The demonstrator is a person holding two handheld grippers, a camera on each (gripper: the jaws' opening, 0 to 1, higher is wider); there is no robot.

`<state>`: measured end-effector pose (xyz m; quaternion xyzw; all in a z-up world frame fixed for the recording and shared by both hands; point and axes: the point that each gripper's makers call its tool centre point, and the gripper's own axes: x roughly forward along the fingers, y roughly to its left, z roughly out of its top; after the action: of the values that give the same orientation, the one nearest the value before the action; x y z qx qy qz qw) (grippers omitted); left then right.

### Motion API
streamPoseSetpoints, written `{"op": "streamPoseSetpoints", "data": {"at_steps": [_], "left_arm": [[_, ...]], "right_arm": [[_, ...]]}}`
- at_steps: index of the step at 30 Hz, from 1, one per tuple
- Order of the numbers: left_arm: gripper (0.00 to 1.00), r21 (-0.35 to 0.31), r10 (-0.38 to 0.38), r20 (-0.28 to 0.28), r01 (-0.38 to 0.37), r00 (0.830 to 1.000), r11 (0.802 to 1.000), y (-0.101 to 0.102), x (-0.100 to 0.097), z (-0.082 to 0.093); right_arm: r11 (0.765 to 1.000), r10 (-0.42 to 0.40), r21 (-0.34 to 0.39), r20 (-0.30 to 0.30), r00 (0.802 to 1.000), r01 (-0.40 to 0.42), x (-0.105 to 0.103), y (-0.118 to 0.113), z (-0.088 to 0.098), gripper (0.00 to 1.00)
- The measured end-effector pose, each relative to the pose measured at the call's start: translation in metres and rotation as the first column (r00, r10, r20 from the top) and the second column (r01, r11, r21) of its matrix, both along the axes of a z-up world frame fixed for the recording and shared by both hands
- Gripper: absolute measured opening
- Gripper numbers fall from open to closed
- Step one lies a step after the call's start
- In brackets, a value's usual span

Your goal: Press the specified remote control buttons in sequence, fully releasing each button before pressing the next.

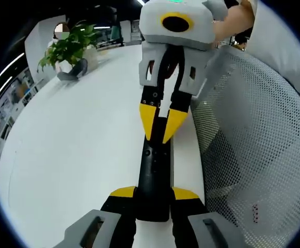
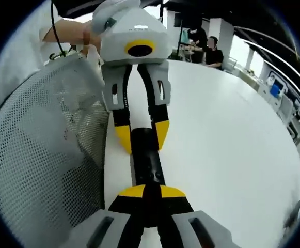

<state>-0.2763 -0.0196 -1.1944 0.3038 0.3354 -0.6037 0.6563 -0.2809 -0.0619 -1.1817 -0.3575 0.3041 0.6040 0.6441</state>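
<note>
Tongs of the left gripper (image 1: 154, 199) and right gripper (image 2: 148, 199) are clamped on opposite ends of the black remote (image 1: 154, 175), held lengthwise between them above the white counter (image 1: 72, 155), centre-frame.

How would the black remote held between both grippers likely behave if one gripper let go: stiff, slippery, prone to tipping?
The remote spans straight between the left gripper and the right gripper, so it is probably rigid. Its surface looks smooth, so perhaps slippery. Held at one end alone, it would likely droop toward the white table.
</note>
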Motion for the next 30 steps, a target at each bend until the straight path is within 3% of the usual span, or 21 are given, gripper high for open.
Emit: {"op": "streamPoseSetpoints", "data": {"at_steps": [3, 6, 8, 12, 13, 16, 22, 30], "left_arm": [[0.24, 0.000, -0.001, 0.000, 0.001, 1.000, 1.000, 0.0002, -0.0001, 0.0000], [0.24, 0.001, -0.002, 0.001, 0.002, 1.000, 1.000, 0.0003, -0.0001, 0.0001], [0.24, 0.001, -0.004, 0.001, 0.004, 1.000, 1.000, 0.0003, -0.0002, 0.0001], [0.24, 0.000, -0.004, 0.001, 0.004, 1.000, 1.000, 0.0005, -0.0004, 0.0005], [0.24, -0.001, -0.004, 0.001, 0.004, 1.000, 1.000, 0.0005, -0.0004, 0.0006], [0.24, -0.004, -0.003, 0.001, 0.003, 1.000, 1.000, 0.0005, -0.0001, 0.0005], [0.24, 0.000, -0.001, 0.001, 0.001, 1.000, 1.000, 0.0004, 0.0001, 0.0004], [0.24, 0.001, 0.002, 0.001, -0.002, 1.000, 1.000, 0.0000, 0.0004, 0.0003]], "right_arm": [[0.997, -0.021, -0.072, -0.038, 0.999, 0.018, 0.0010, -0.0003, -0.0017, 0.04], [0.991, 0.020, -0.132, -0.031, 0.999, -0.024, 0.0011, 0.0004, -0.0029, 0.04], [0.991, -0.002, -0.135, -0.036, 0.999, -0.003, 0.0002, 0.0014, -0.0037, 0.04], [0.997, -0.050, -0.063, -0.018, 0.999, 0.049, 0.0011, 0.0003, -0.0021, 0.04], [0.999, -0.041, -0.007, 0.019, 0.999, 0.041, 0.0015, 0.0015, -0.0011, 0.04], [0.992, -0.093, 0.083, 0.015, 0.996, 0.092, 0.0006, -0.0002, 0.0001, 0.04], [0.996, -0.049, 0.077, 0.048, 0.998, 0.045, -0.0009, 0.0028, 0.0002, 0.01], [0.995, -0.078, 0.071, 0.015, 0.997, 0.077, 0.0045, 0.0037, 0.0001, 0.00]]}}
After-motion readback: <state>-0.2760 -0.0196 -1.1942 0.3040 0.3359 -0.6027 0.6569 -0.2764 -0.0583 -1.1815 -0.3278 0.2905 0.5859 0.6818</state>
